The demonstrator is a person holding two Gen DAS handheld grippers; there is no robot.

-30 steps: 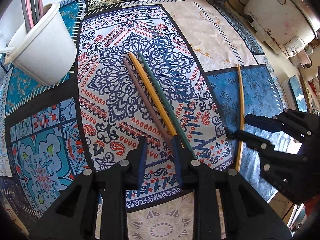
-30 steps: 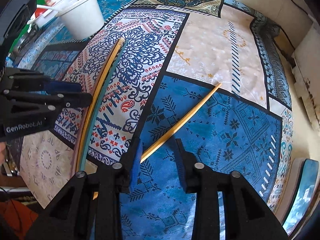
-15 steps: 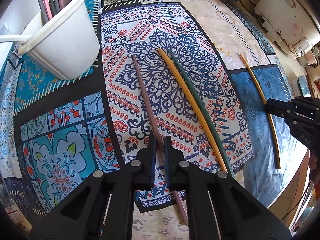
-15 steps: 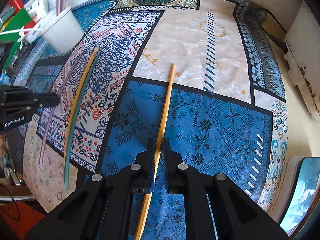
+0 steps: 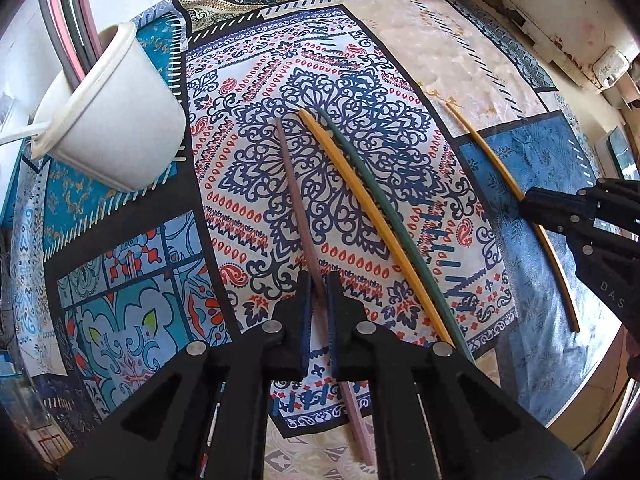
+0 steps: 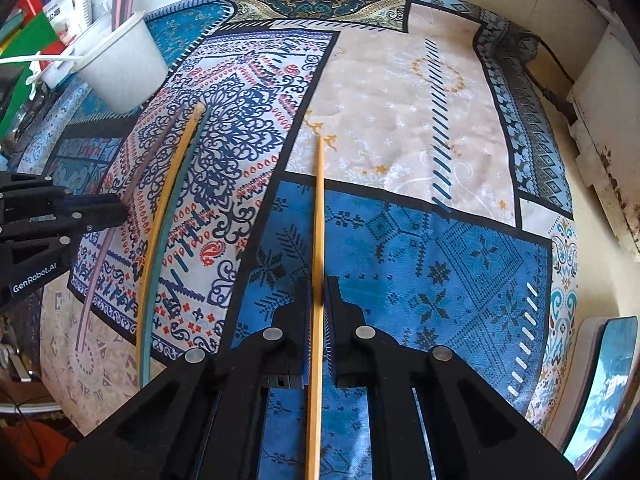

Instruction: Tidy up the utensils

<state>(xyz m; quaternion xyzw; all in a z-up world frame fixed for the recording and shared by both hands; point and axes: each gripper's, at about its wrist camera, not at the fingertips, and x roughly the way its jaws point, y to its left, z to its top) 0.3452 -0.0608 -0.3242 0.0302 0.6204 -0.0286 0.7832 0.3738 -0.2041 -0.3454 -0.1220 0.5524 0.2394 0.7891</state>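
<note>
My left gripper [image 5: 318,280] is shut on a mauve chopstick [image 5: 294,196] that points forward over the patterned cloth. A yellow chopstick [image 5: 360,208] and a green chopstick [image 5: 380,204] lie side by side just to its right. My right gripper [image 6: 318,284] is shut on a second yellow chopstick [image 6: 319,208], which runs straight ahead between its fingers; this stick also shows in the left wrist view [image 5: 492,164]. A white cup [image 5: 116,120] stands at the far left, also in the right wrist view [image 6: 120,68].
A patchwork tablecloth [image 6: 400,120] covers the table. A white appliance [image 5: 568,12] stands at the back right. Clutter and boxes [image 6: 36,28] sit behind the cup. A blue-topped object [image 6: 604,380] lies past the table's right edge.
Both grippers went from open to shut, each on a chopstick. Since then both have lifted slightly, and each held stick now points more straight ahead in its own view.
</note>
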